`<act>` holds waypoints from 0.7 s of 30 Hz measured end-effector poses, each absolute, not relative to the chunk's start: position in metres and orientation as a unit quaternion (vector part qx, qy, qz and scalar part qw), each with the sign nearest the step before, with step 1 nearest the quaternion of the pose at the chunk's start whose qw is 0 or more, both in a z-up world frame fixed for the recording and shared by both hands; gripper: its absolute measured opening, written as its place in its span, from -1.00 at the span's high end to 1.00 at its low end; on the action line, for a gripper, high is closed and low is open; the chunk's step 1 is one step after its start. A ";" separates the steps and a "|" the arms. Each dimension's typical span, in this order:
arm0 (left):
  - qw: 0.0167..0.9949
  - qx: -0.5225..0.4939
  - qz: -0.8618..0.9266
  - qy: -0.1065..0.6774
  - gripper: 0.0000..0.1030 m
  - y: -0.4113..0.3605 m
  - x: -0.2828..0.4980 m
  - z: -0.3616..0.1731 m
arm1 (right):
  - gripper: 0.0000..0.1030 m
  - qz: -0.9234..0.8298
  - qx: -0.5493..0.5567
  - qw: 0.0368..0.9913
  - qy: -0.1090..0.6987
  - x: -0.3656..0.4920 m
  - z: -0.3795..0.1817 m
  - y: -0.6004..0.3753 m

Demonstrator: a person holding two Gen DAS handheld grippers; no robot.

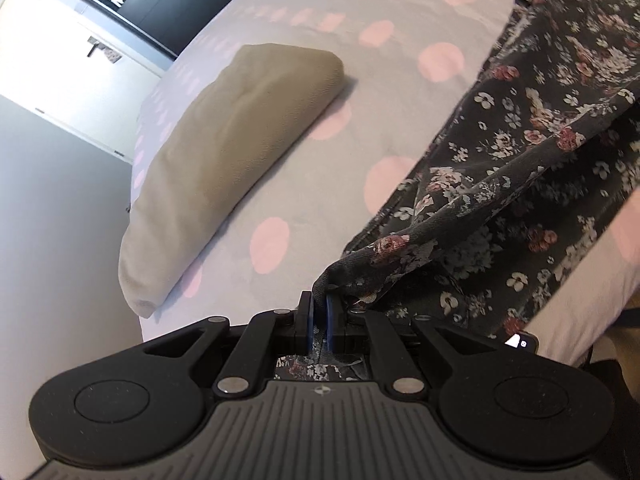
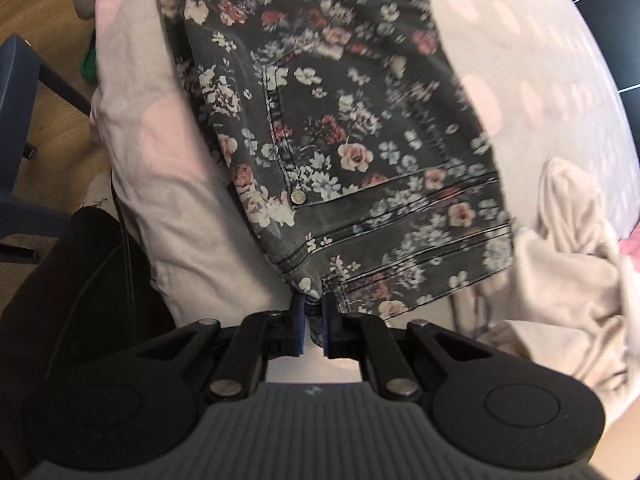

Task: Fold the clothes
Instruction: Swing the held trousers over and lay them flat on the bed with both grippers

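Floral trousers [image 2: 352, 128] lengthwise along bed's edge; left gripper [image 1: 320, 312], right gripper [image 2: 313, 310] clamp apparently opposite ends.

Bedroom: bed [image 1: 320, 184], wardrobe [image 1: 172, 12]

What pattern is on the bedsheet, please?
Pale bedsheet with large pink dots, clearest in the left wrist view.

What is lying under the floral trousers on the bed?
The floral trousers lie on a grey bedcover with pink dots. Both the left gripper and the right gripper pinch their edge. Whatever else lies beneath the fabric is covered.
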State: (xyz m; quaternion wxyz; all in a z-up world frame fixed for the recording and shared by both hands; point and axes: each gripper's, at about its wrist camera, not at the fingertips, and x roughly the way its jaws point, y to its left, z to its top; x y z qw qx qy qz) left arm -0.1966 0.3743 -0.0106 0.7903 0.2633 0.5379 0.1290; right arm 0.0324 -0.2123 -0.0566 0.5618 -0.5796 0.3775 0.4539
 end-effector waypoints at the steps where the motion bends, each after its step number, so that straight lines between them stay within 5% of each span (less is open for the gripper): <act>1: 0.790 0.264 0.129 0.539 0.92 0.374 -0.197 -0.011 | 0.82 0.454 -0.581 0.560 0.378 0.031 -0.058 -0.211; 9: 0.792 0.250 0.107 0.547 0.92 0.374 -0.202 -0.015 | 0.73 0.463 -0.548 0.584 0.381 0.032 -0.038 -0.201; 15: 0.794 0.211 0.055 0.568 0.91 0.375 -0.212 -0.022 | 0.35 0.462 -0.412 0.714 0.328 0.045 0.019 -0.172; 18: 0.792 0.202 0.038 0.574 0.90 0.372 -0.216 -0.028 | 0.35 0.436 -0.378 0.757 0.307 0.044 0.024 -0.139; 21: 0.799 0.188 0.030 0.570 0.63 0.372 -0.224 -0.028 | 0.34 0.421 -0.370 0.772 0.298 0.042 0.018 -0.107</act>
